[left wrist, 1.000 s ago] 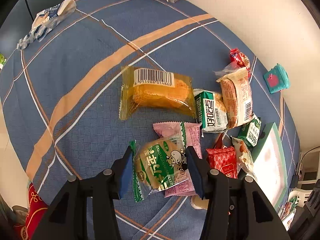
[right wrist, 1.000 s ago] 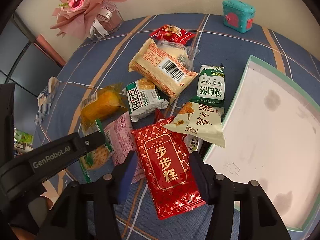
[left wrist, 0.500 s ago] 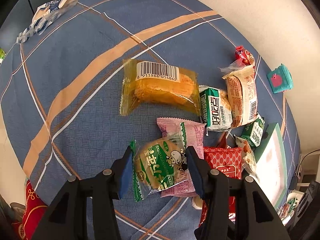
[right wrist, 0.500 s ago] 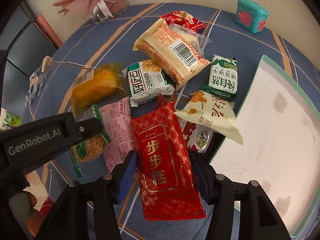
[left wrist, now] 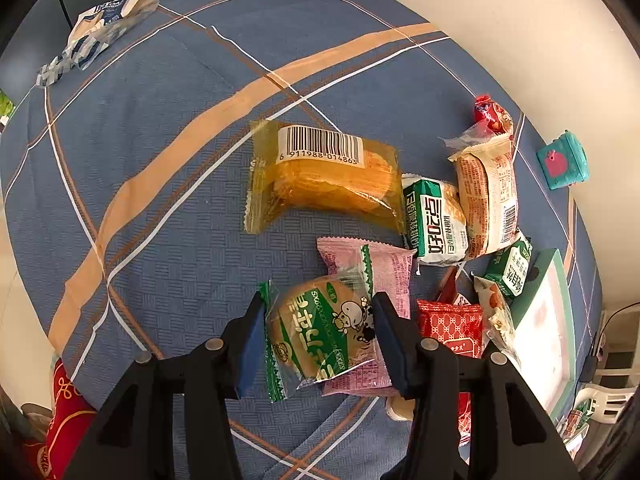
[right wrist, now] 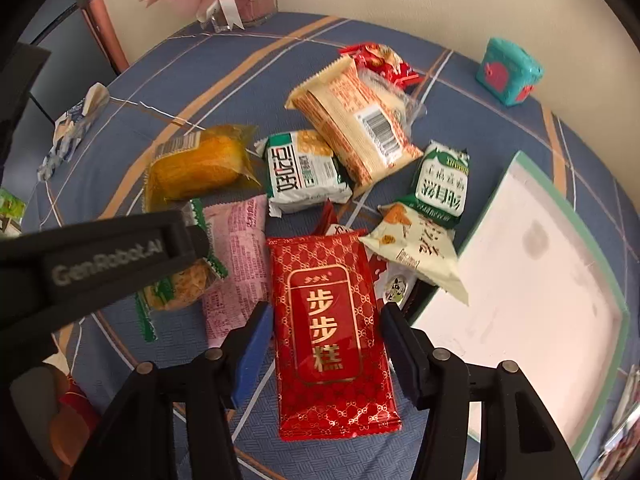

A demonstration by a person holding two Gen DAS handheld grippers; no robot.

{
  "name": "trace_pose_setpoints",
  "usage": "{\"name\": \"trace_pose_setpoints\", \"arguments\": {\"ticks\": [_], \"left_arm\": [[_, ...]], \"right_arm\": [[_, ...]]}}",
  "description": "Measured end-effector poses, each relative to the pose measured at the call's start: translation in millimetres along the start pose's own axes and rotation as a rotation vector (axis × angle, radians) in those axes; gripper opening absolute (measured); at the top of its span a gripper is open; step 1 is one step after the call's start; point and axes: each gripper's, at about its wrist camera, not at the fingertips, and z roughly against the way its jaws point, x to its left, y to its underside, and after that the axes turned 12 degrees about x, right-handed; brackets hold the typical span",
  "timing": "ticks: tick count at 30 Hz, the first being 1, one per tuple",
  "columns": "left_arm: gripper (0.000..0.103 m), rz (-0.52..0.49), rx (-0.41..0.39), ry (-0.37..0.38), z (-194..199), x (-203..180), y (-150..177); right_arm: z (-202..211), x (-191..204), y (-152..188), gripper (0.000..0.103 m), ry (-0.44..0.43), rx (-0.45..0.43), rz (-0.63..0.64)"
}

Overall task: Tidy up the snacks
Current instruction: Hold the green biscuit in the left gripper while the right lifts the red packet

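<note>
My left gripper (left wrist: 320, 338) points down at the blue checked tablecloth (left wrist: 160, 200) and is shut on a green-wrapped round pastry packet (left wrist: 316, 320), one pad on each side of it. That packet overlaps a pink packet (left wrist: 384, 264). In the right wrist view my right gripper (right wrist: 326, 336) is shut on a long red packet with gold characters (right wrist: 324, 320), its pads on the two long edges. The red packet (left wrist: 448, 328) also shows at the left view's right. The left gripper's black body (right wrist: 108, 256) crosses the right view's left side. A white tray with a green rim (right wrist: 576, 240) lies to the right.
Loose snacks lie ahead: a yellow cake packet (left wrist: 324, 176), a green-white packet (right wrist: 304, 172), a beige packet (right wrist: 352, 120), a white chips packet (right wrist: 420, 248), a small green packet (right wrist: 442, 184). A teal box (right wrist: 508, 70) and a bouquet vase (right wrist: 240, 4) stand by the wall.
The right gripper has rolled and shifted; the red packet, tilted between its fingers before, now lies straight along them. The left gripper and its green packet have stayed put.
</note>
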Motion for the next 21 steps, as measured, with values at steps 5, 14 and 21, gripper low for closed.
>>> {"name": "trace_pose_setpoints", "arguments": {"ticks": [5, 14, 21], "left_arm": [[0.054, 0.001, 0.000, 0.000, 0, 1, 0], [0.054, -0.003, -0.002, -0.001, 0, 0, 0], [0.053, 0.001, -0.005, 0.000, 1, 1, 0]], "right_arm": [[0, -1, 0, 0.060, -0.003, 0.008, 0.000], [-11, -10, 5, 0.057, -0.017, 0.055, -0.028], [-4, -15, 7, 0.050, -0.044, 0.043, -0.047]]}}
